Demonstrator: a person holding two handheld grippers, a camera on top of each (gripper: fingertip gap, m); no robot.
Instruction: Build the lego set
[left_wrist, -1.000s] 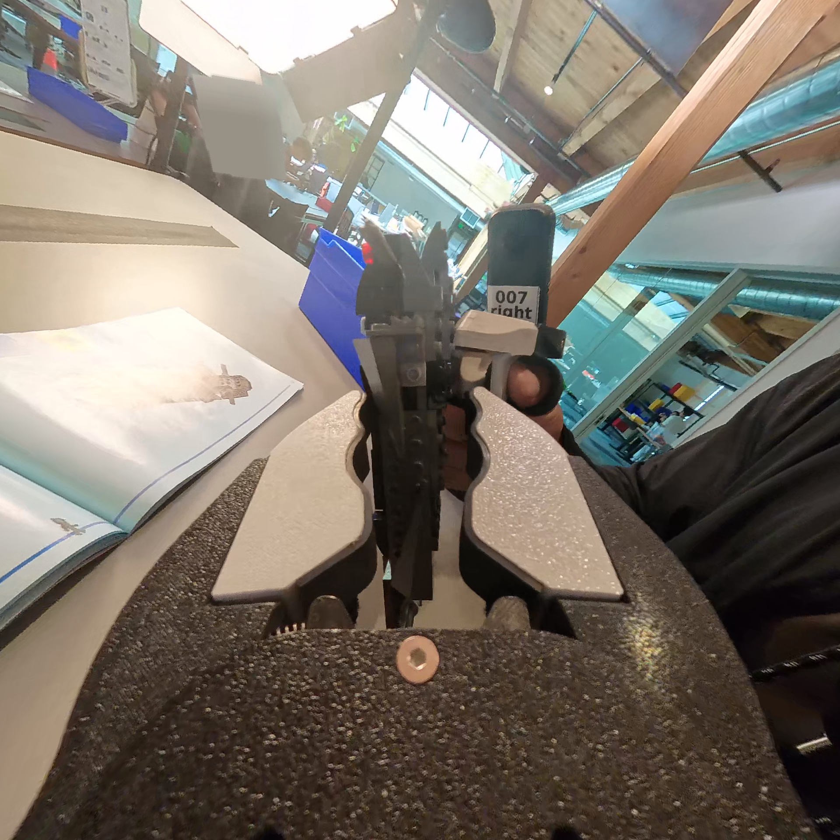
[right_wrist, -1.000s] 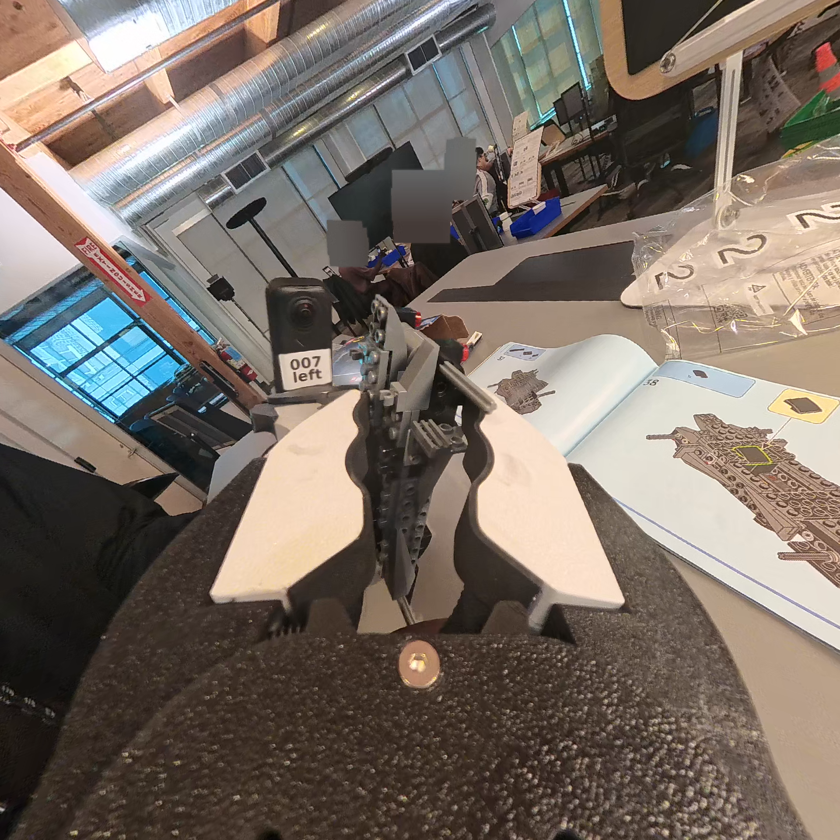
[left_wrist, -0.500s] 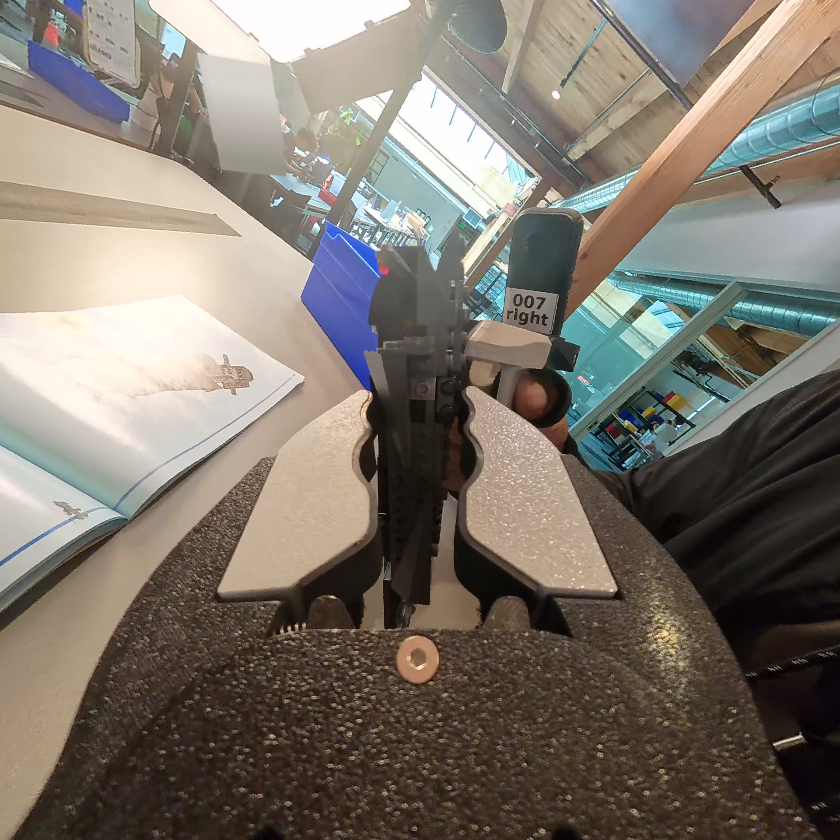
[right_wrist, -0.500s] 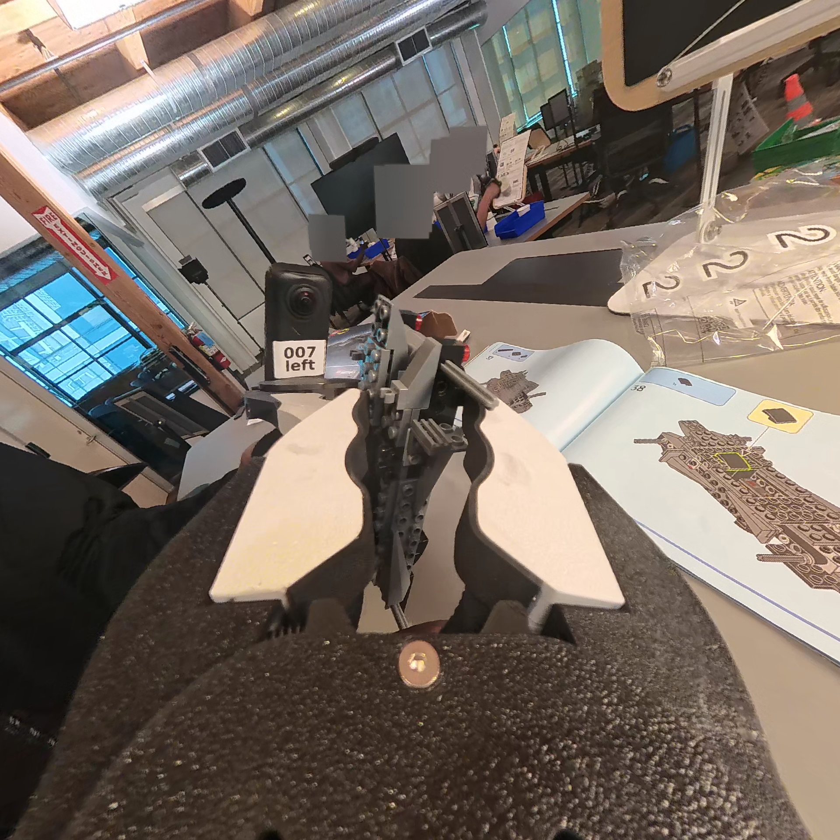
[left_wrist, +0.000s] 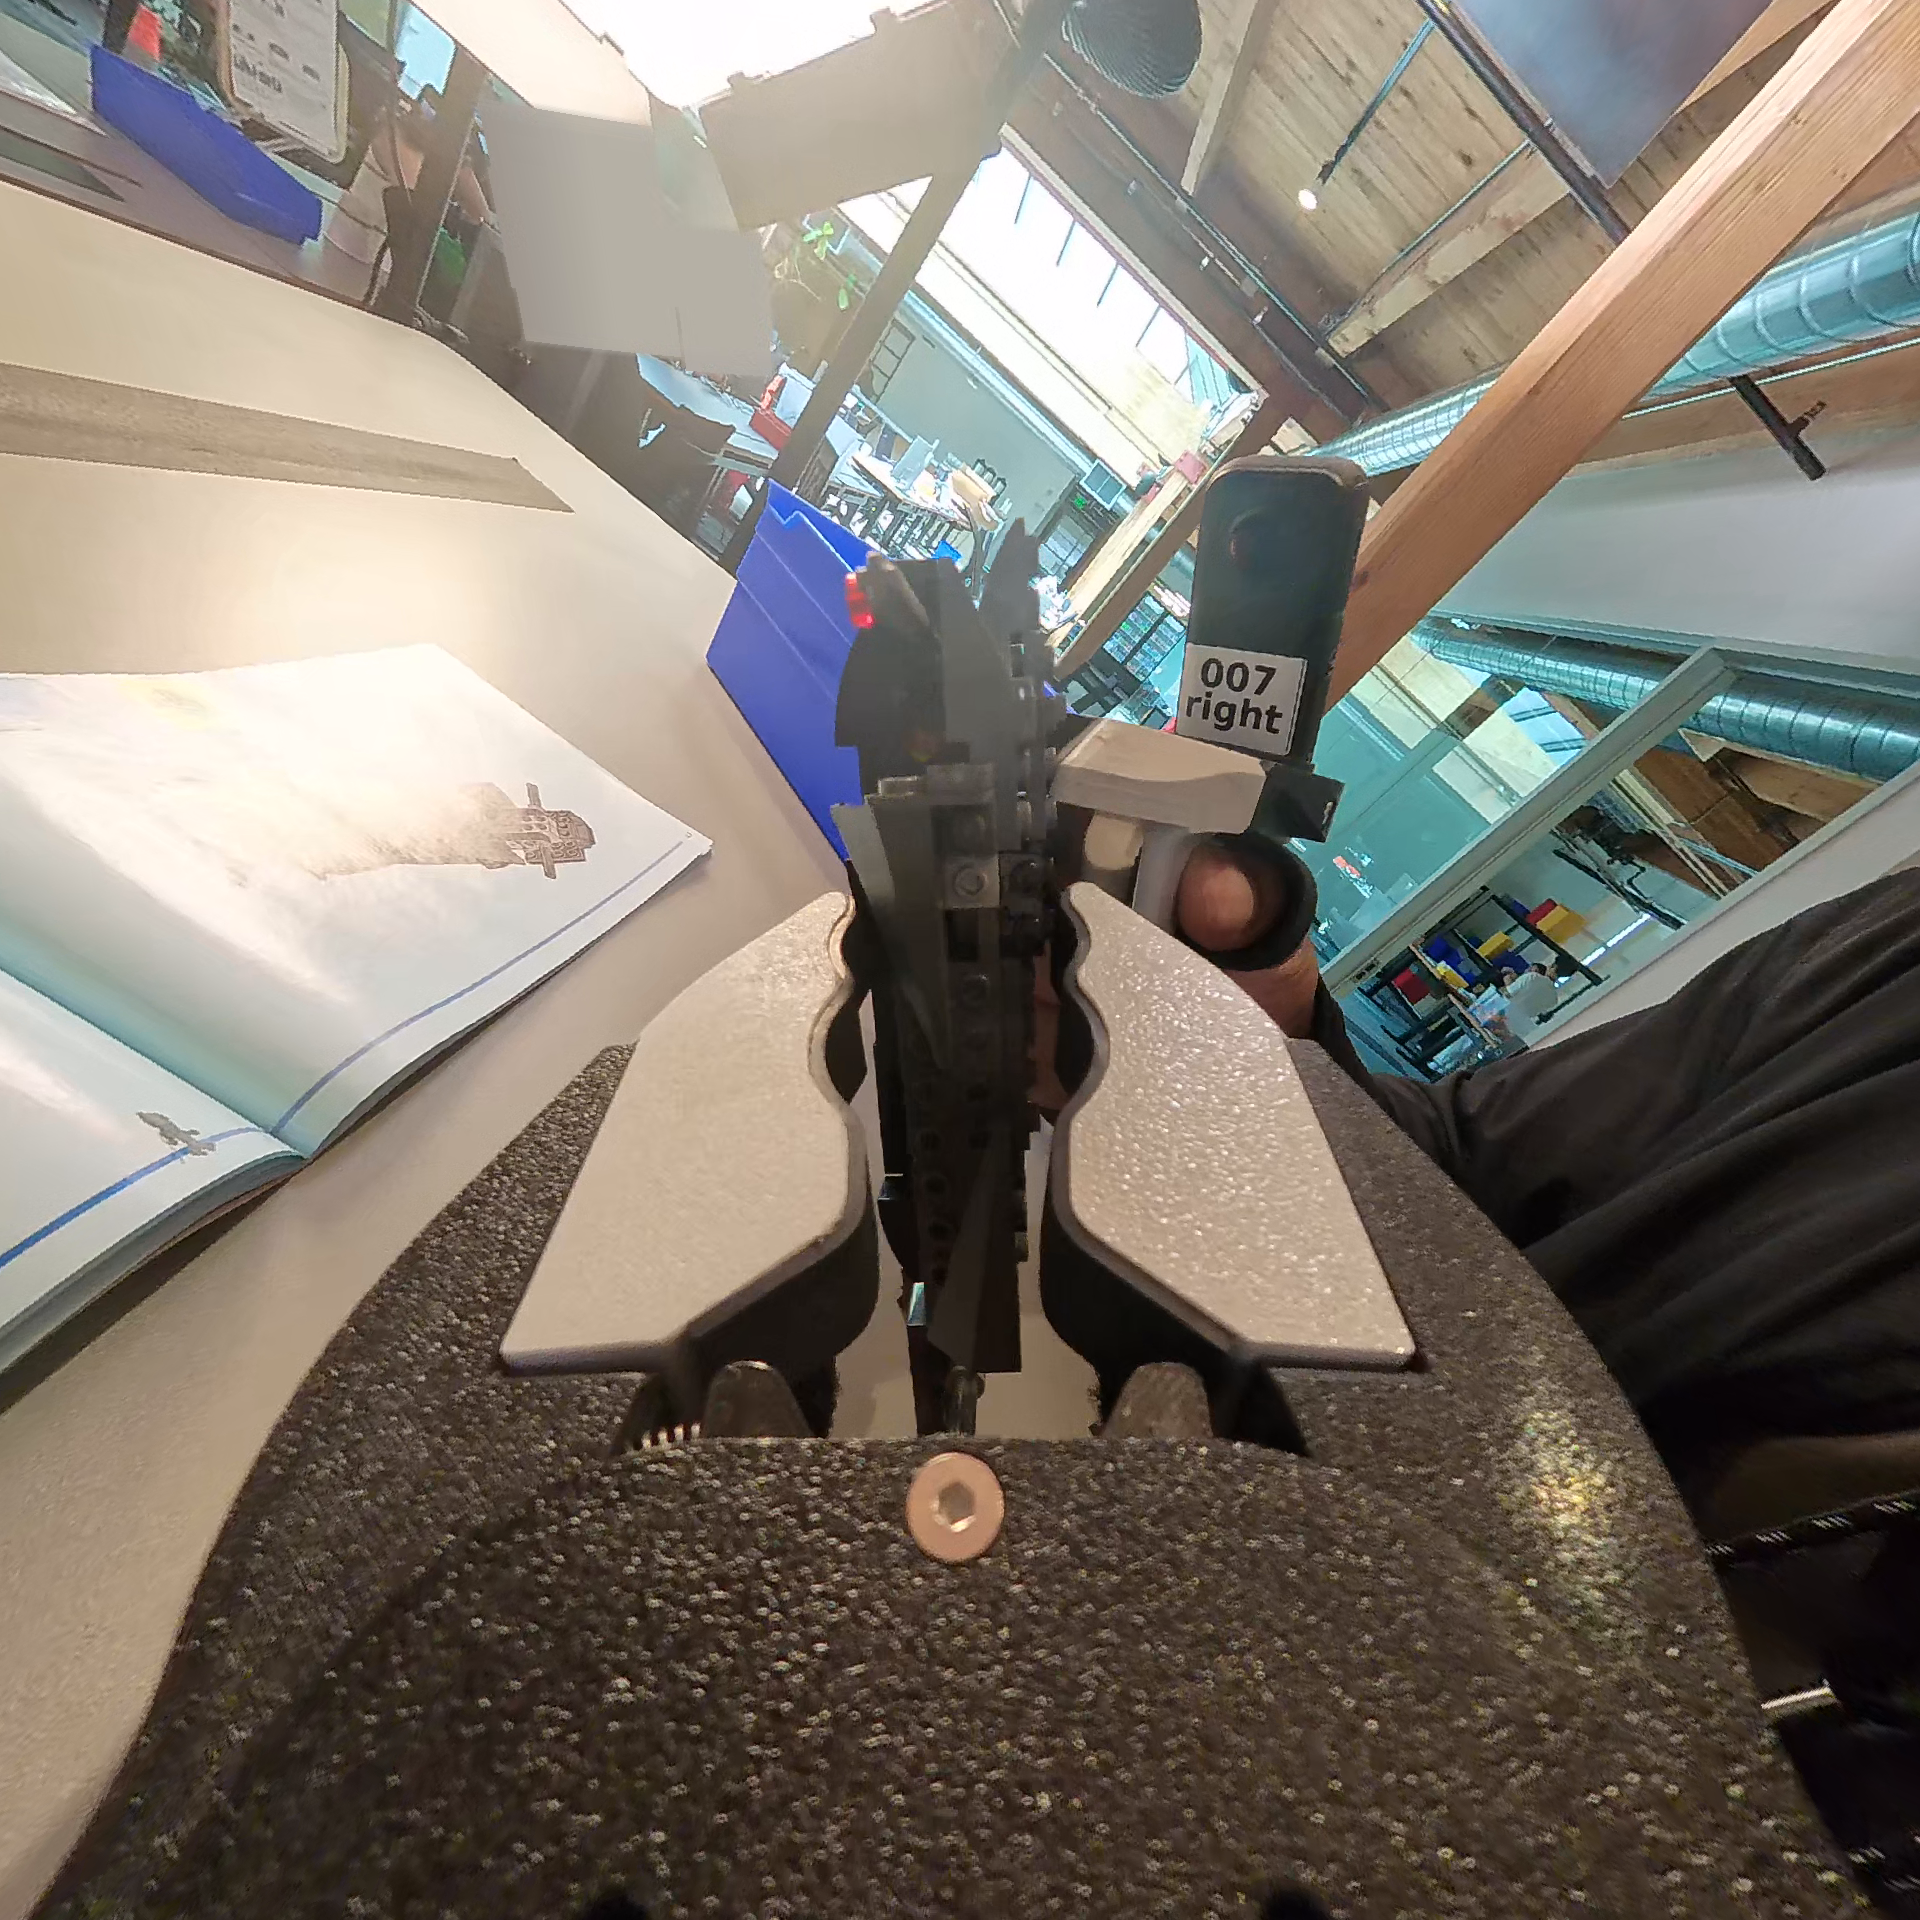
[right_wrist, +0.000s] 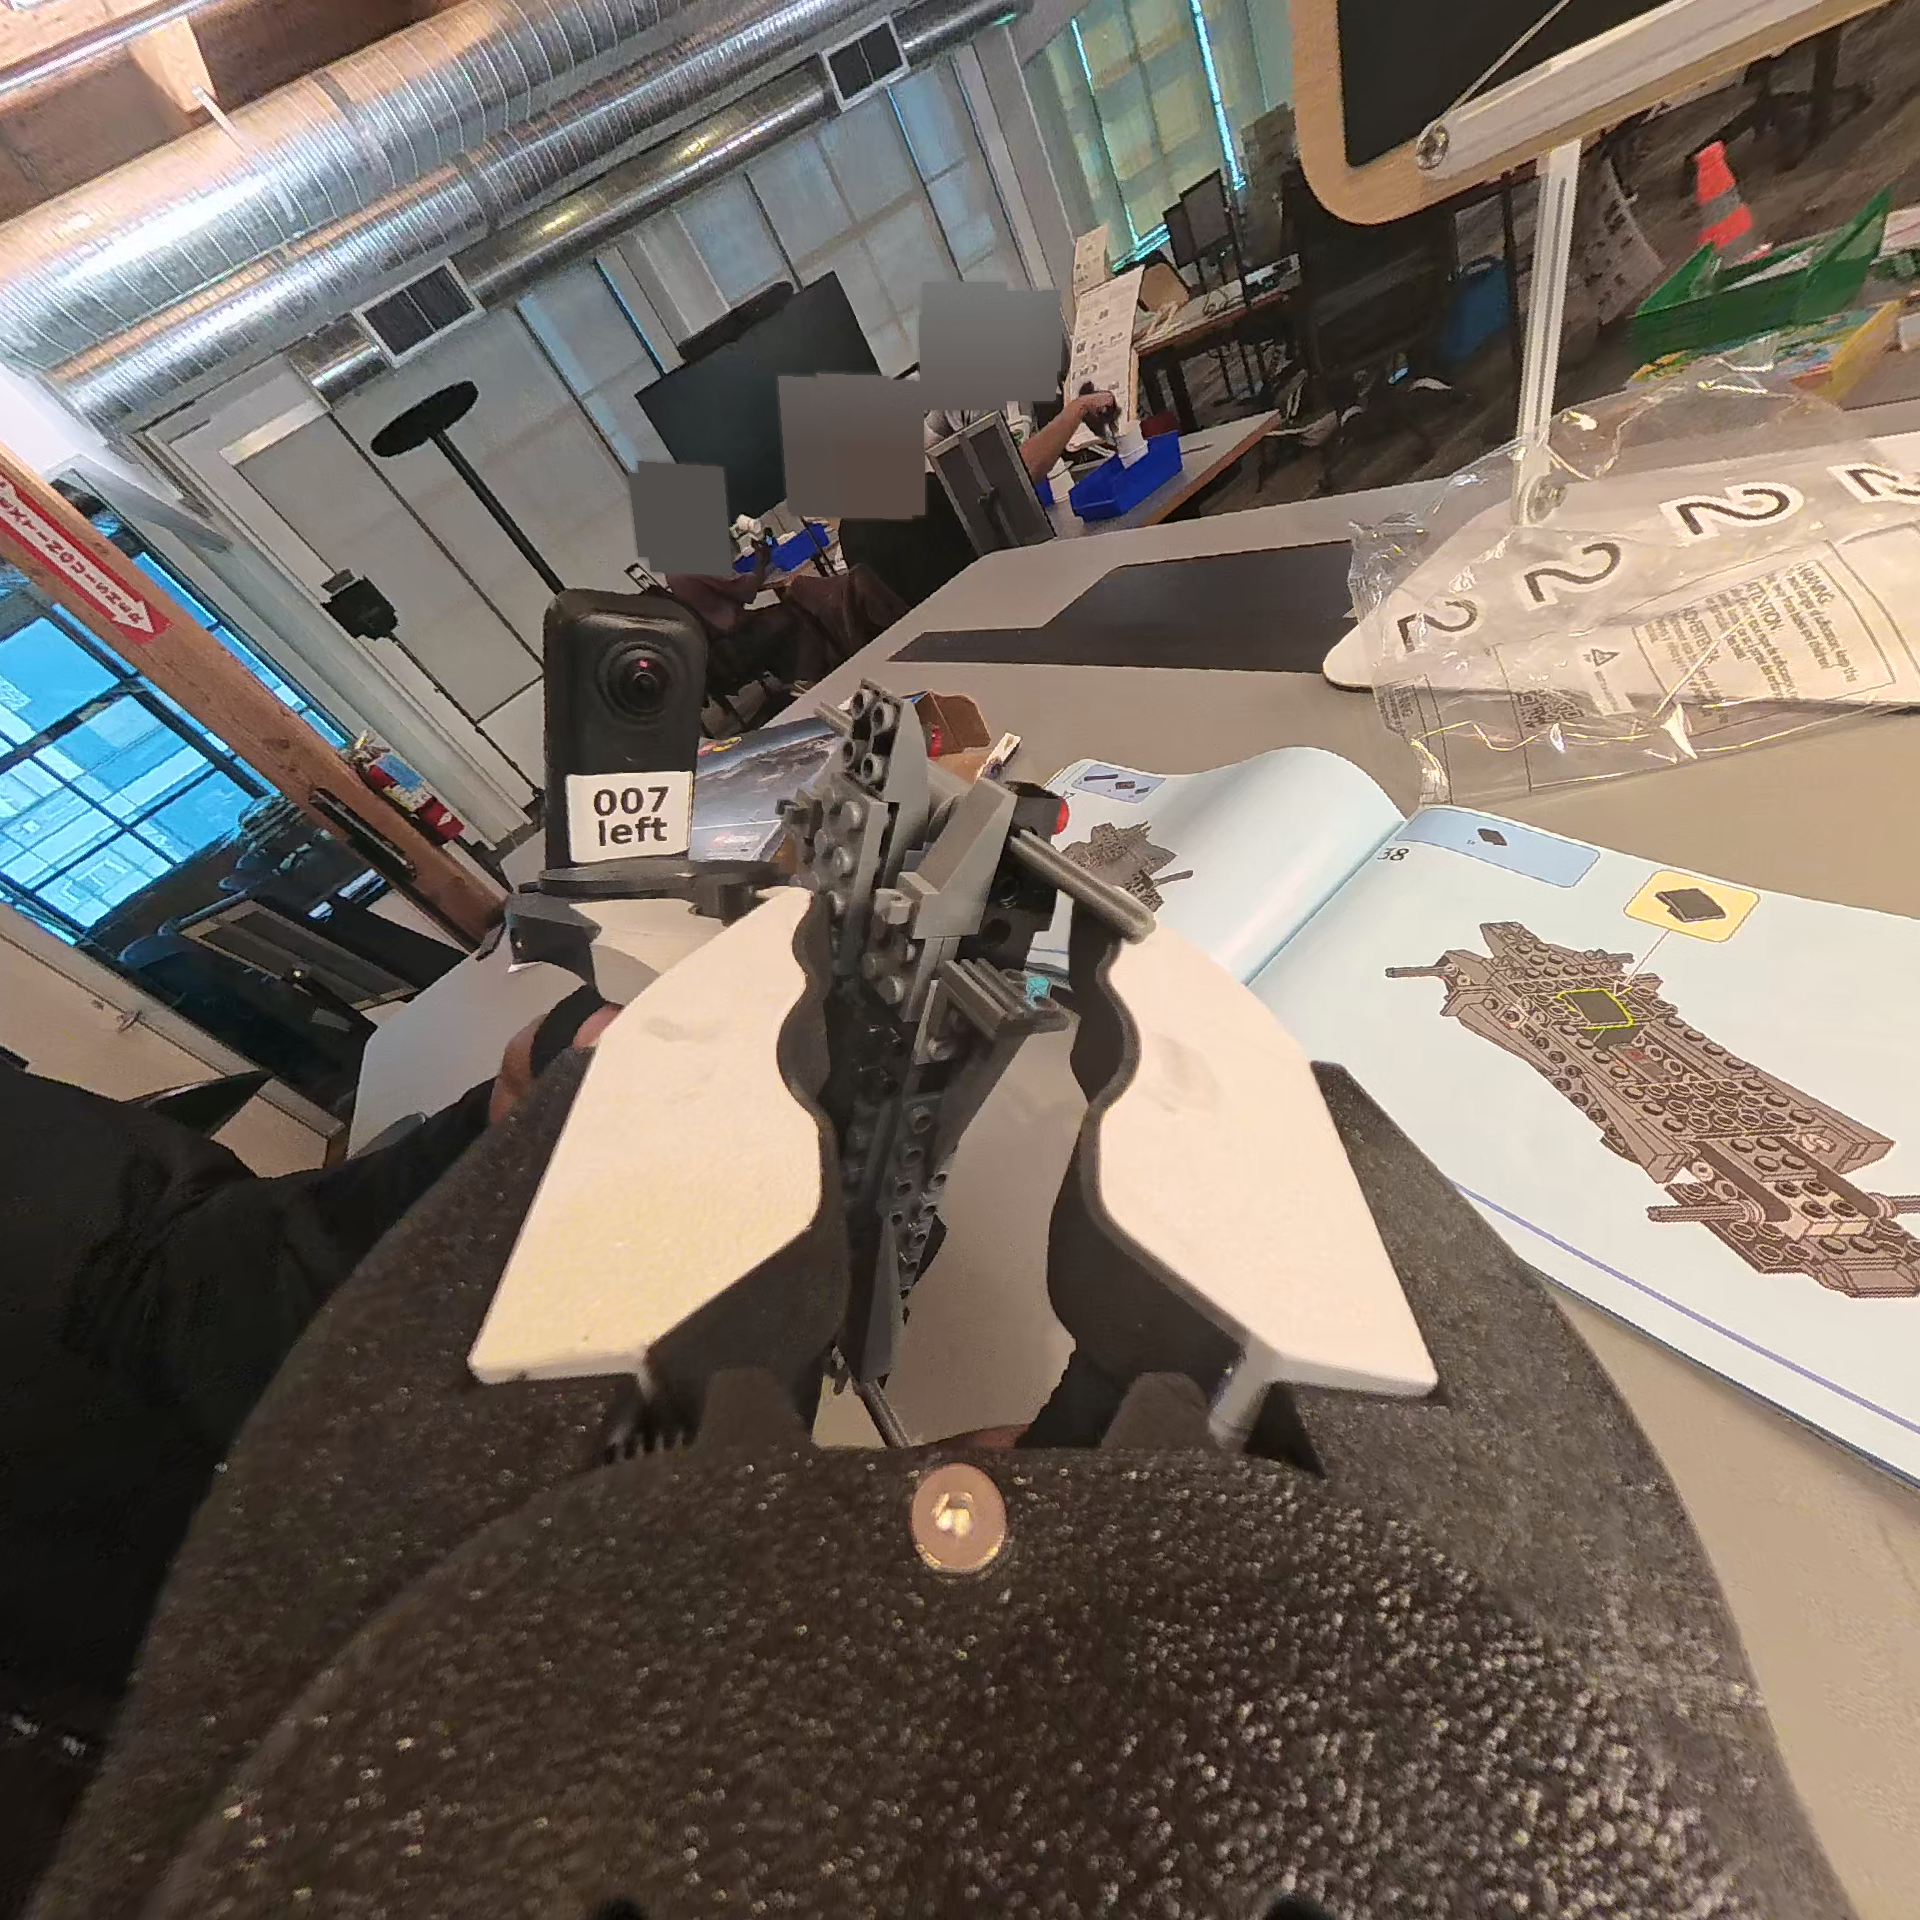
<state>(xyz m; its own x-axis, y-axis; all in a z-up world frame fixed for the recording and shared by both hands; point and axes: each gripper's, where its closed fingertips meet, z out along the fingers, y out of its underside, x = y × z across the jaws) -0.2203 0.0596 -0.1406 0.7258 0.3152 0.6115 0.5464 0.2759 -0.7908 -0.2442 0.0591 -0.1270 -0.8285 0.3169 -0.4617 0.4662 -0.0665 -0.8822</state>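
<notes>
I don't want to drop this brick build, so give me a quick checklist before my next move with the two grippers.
1. Left gripper clamped on the grey brick model: ok, both fingers sit against it.
2. Right gripper clamped too: not ok, space shows along one finger.
3. Model clear of the table: ok.
4. Grey rod clear of the fingers: not ok, it crosses a fingertip.
5. Instruction booklet open: ok.

A grey table (right_wrist: 1195, 665) fills the right of the frame, carrying an open instruction booklet (right_wrist: 1558, 1039) at mid-right, crumpled clear plastic bags (right_wrist: 1662, 623) at upper right, and a dark strip (right_wrist: 1143, 613) beyond.
</notes>
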